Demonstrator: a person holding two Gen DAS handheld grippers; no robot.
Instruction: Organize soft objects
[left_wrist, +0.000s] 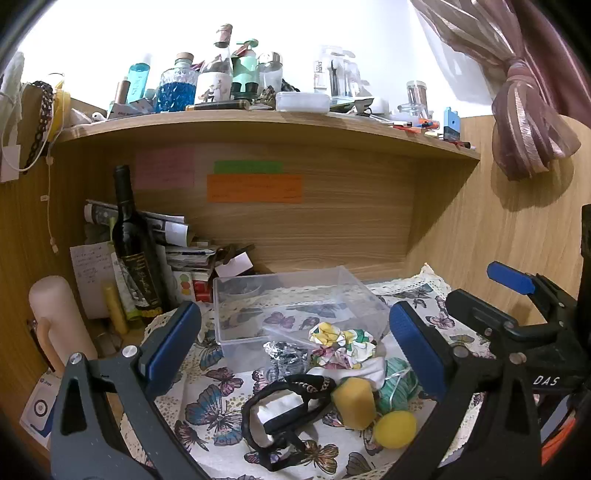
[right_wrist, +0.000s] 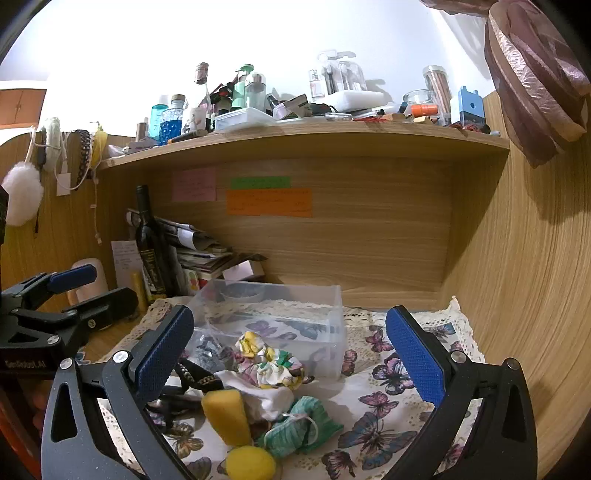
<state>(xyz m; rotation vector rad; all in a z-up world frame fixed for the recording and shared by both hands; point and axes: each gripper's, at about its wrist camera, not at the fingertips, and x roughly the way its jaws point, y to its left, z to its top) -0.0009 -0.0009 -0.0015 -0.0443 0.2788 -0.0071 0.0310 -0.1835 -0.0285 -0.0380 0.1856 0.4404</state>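
A pile of soft things lies on the butterfly cloth (left_wrist: 214, 410) in front of a clear plastic box (left_wrist: 295, 306): a floral scrunchie (left_wrist: 343, 345), a silver one (left_wrist: 286, 354), a black band (left_wrist: 284, 410), a yellow sponge (left_wrist: 354, 400), a yellow ball (left_wrist: 394, 428), a green cloth (left_wrist: 399, 387) and a white cloth (left_wrist: 364, 371). My left gripper (left_wrist: 295, 354) is open and empty above the pile. My right gripper (right_wrist: 291, 354) is open and empty, over the same pile: scrunchie (right_wrist: 271, 360), sponge (right_wrist: 225, 415), ball (right_wrist: 250, 463), green cloth (right_wrist: 301, 428), box (right_wrist: 280, 321).
A dark wine bottle (left_wrist: 133, 251), stacked papers (left_wrist: 173, 240) and a pale cylinder (left_wrist: 61, 325) stand at the back left. A cluttered wooden shelf (left_wrist: 258, 125) runs overhead. A wooden wall (right_wrist: 524, 295) closes the right side. The right gripper shows at the right of the left wrist view (left_wrist: 517, 317).
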